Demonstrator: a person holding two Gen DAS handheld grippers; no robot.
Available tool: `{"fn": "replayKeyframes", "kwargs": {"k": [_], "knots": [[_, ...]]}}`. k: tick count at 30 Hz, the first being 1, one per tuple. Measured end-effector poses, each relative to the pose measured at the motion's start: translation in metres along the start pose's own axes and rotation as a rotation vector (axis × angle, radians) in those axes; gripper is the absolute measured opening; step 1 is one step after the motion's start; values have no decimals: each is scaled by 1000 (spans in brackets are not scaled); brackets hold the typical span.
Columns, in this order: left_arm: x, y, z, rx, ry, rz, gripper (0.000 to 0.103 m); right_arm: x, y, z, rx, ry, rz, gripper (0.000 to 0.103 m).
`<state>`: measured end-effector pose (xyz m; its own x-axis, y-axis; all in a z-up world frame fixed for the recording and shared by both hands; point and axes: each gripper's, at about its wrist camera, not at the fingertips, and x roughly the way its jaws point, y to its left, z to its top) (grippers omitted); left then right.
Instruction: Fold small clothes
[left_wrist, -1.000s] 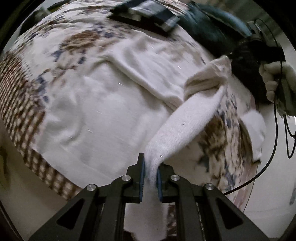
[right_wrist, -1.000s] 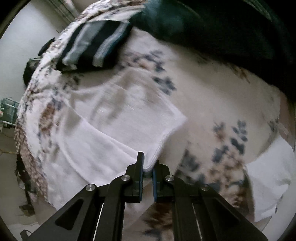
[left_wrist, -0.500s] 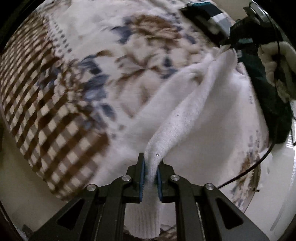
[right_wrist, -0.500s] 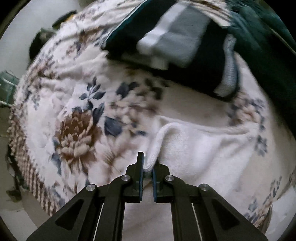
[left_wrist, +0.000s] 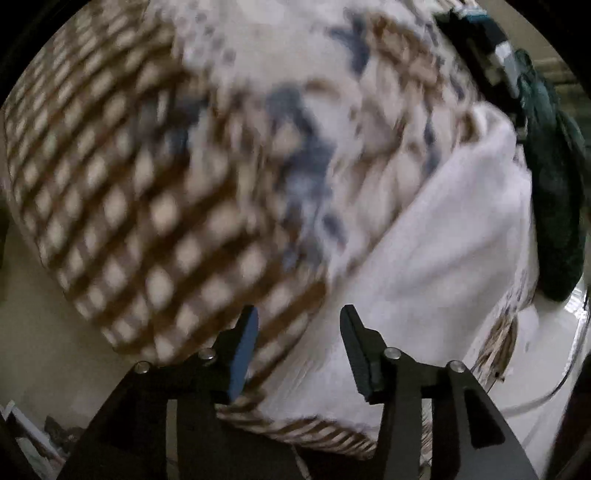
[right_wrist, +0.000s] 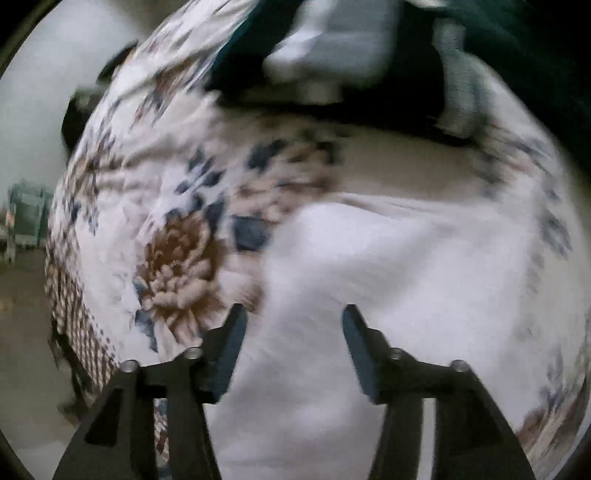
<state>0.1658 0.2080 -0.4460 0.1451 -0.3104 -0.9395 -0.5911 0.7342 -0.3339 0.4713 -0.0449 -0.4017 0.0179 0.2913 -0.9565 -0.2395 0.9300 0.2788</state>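
Note:
A white knit garment lies folded on a floral blanket; it also shows in the right wrist view. My left gripper is open and empty, just above the garment's near left edge. My right gripper is open and empty over the garment's left part. Both views are blurred by motion.
A folded dark striped garment lies at the far side of the blanket; it also shows in the left wrist view. A dark green garment lies at the right. The blanket's checked border hangs over the left edge.
Both grippers have let go of the white garment and opened. The garment now lies folded flat on the blanket, and both views have shifted left.

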Motion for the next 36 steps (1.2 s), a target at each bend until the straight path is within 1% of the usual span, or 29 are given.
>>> {"fn": "replayKeyframes", "kwargs": {"k": [1,2,5,7,8,10,11,12,14,15,16,18,19,20,21,22,23,24,25,26,27,28,29,31,32,33,34,35,36], "knots": [[-5,-11,17,17,-21,-12,54,-8,-21,-6,43,-12,-7,58],[-6,-22,33,38,-40,-25,56,-15,-45,-12,95,-20,-19,58],[0,-78,91,128,-93,-83,57,-17,-111,-20,247,-38,-31,58],[17,-131,136,209,-110,-124,57,-9,-144,-19,330,-47,-8,58],[26,-146,147,242,-109,-129,57,-4,-163,-15,379,-54,3,58],[55,-193,180,318,-87,-129,57,7,-187,-6,427,-73,32,58],[67,-209,190,349,-57,-145,57,12,-197,0,445,-85,50,58],[85,-228,201,378,-7,-177,57,18,-205,5,457,-90,56,58],[113,-253,211,396,73,-188,57,27,-212,12,465,-88,74,58],[124,-261,212,409,108,-215,53,31,-215,14,467,-86,86,58],[131,-271,212,428,123,-236,39,34,-215,15,466,-84,92,58],[127,-284,208,472,103,-285,11,40,-215,14,463,-80,126,58],[122,-285,205,481,95,-313,10,42,-213,13,464,-76,133,58],[114,-283,204,473,84,-366,10,44,-214,12,466,-70,145,58],[107,-276,204,435,90,-447,10,46,-211,11,466,-69,149,58],[104,-268,206,393,95,-491,10,46,-214,10,467,-74,153,58],[106,-257,212,338,99,-514,10,45,-214,9,469,-77,153,58],[112,-246,220,290,100,-479,10,45,-218,8,474,-82,154,58],[121,-232,229,265,87,-393,11,46,-219,7,480,-83,153,58],[127,-223,234,240,93,-369,12,47,-223,7,491,-82,149,58],[131,-216,239,199,115,-397,15,48,-226,8,503,-82,149,58],[131,-212,242,161,133,-432,24,47,-229,8,510,-83,155,58],[127,-212,242,156,129,-442,30,47,-230,9,518,-88,165,58],[114,-219,241,190,92,-458,61,44,-232,14,515,-106,187,58],[108,-227,240,223,64,-436,61,45,-231,19,508,-115,201,58],[108,-234,239,249,49,-422,61,46,-232,22,504,-130,214,56],[105,-244,238,302,31,-398,61,46,-230,25,499,-148,223,46],[107,-256,235,348,18,-357,61,47,-229,30,483,-158,198,9],[109,-264,235,399,1,-288,61,48,-229,34,471,-161,125,8]]}}
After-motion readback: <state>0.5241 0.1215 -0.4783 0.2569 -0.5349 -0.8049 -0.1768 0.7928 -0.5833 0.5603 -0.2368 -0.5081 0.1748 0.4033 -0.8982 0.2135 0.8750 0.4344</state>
